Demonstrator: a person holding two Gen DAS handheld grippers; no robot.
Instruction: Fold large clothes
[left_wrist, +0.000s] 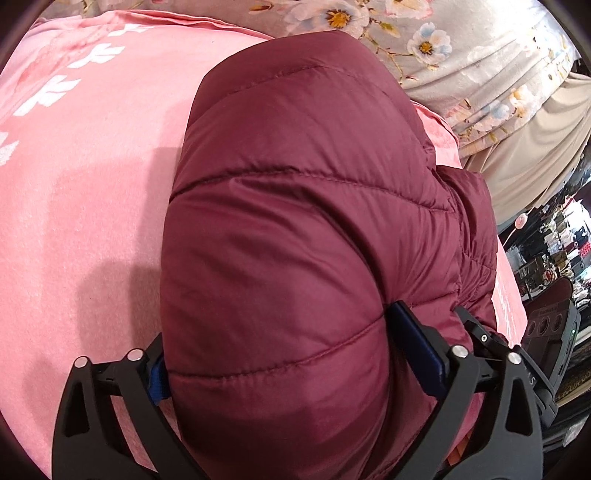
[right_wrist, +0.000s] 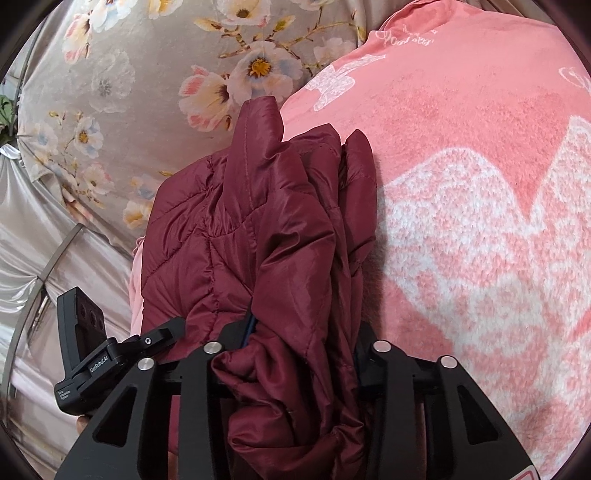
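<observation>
A maroon quilted puffer jacket (left_wrist: 295, 229) lies on a pink blanket (left_wrist: 85, 192). In the left wrist view my left gripper (left_wrist: 284, 354) has its jaws wide apart around a thick puffed fold of the jacket, which fills the gap between the blue pads. In the right wrist view my right gripper (right_wrist: 295, 343) is shut on a bunched fold of the same jacket (right_wrist: 258, 236), which drapes over the fingers. The fingertips of both grippers are hidden by fabric.
The pink blanket with white patterns (right_wrist: 480, 221) covers the bed. A grey floral sheet (right_wrist: 129, 92) lies beyond it, also in the left wrist view (left_wrist: 461, 55). Cluttered shelves (left_wrist: 561, 251) are at the far right. The other gripper's camera unit (right_wrist: 85, 350) shows at lower left.
</observation>
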